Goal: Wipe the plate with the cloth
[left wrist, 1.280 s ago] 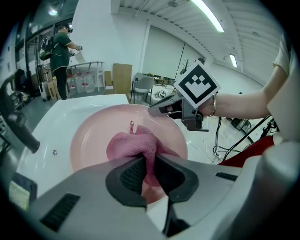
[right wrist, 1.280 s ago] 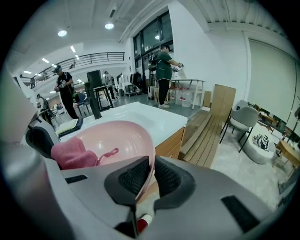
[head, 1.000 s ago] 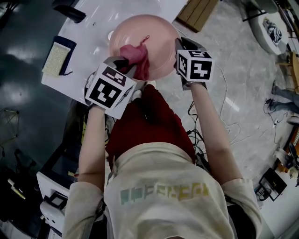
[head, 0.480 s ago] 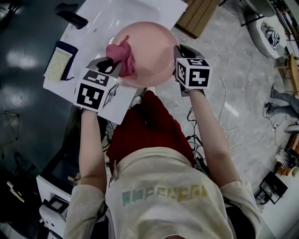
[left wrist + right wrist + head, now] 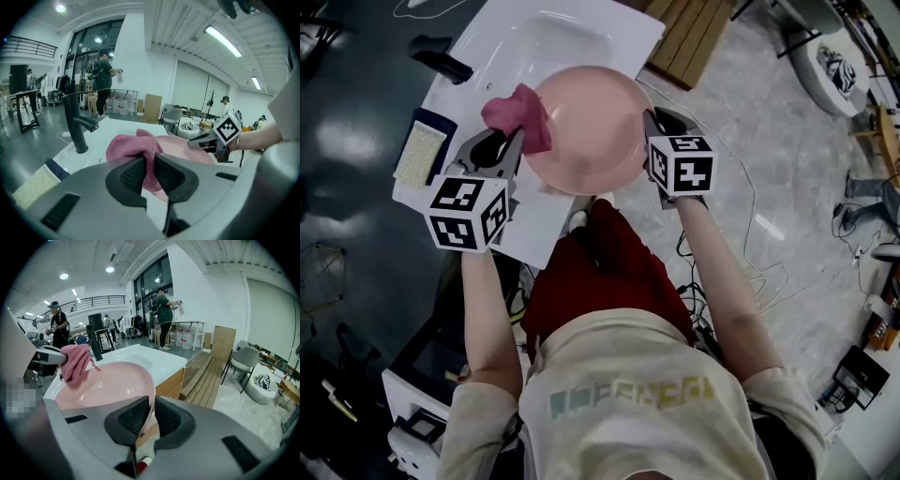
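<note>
A pink plate (image 5: pixel 586 127) is held above the white counter, its right rim clamped in my right gripper (image 5: pixel 649 131), which is shut on it. In the right gripper view the plate's rim (image 5: pixel 151 401) runs between the jaws. My left gripper (image 5: pixel 514 142) is shut on a pink cloth (image 5: pixel 520 114) bunched at the plate's left edge. The left gripper view has the cloth (image 5: pixel 136 150) pinched between the jaws in front of the plate (image 5: pixel 187 147). Across the plate, the right gripper view takes in the cloth (image 5: pixel 75 363).
A white counter with a sink basin (image 5: pixel 562 37) lies under the plate. A black faucet (image 5: pixel 441 58) stands at its left. A yellow sponge (image 5: pixel 417 155) lies on a dark tray at the counter's left edge. Wooden boards (image 5: pixel 694 37) sit beyond the counter.
My left gripper has dragged the cloth from the plate's middle out to its left edge and moved left. The plate and right gripper have barely shifted.
</note>
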A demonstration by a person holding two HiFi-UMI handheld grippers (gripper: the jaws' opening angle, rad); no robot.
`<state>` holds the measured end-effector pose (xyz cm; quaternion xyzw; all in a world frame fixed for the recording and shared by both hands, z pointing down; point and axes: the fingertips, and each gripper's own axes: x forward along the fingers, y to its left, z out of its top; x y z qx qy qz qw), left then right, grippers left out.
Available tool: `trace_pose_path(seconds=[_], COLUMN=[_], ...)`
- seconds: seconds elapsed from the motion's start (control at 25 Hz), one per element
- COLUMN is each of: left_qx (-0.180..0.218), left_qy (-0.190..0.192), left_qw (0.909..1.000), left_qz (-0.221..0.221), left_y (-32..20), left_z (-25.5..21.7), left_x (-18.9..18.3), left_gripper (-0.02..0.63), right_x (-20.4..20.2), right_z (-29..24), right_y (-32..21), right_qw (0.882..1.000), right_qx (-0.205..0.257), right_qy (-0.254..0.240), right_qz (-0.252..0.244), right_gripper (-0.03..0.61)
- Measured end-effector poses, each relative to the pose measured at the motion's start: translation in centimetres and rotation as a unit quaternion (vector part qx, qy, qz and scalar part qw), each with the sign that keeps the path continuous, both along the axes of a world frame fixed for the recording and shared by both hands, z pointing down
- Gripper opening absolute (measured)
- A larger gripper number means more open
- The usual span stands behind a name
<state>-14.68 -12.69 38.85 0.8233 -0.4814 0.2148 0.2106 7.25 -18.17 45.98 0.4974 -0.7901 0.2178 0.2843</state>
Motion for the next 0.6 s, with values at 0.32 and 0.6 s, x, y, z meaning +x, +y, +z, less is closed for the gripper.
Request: trace_pose_path(seconds=[0.32, 0.6], left_qx=[0.023, 0.015], left_qy=[0.057, 0.06], left_qw=[0.9981, 0.9981], left_qz=[-0.011, 0.004], left_y=[-0.4, -0.4], left_z=[-1.1, -0.8], left_x=[0.4, 1.5], left_gripper=[0.06, 0.06], right_x=[0.3, 0.3], right_z=[0.0, 0.0], right_y=[-0.1, -0.1], right_qw=[1.0, 1.0], right_qx=[0.01, 0.011], right_qy=[-0.005, -0.02], right_qz=[-0.004, -0.002], right_gripper=[0.06, 0.061])
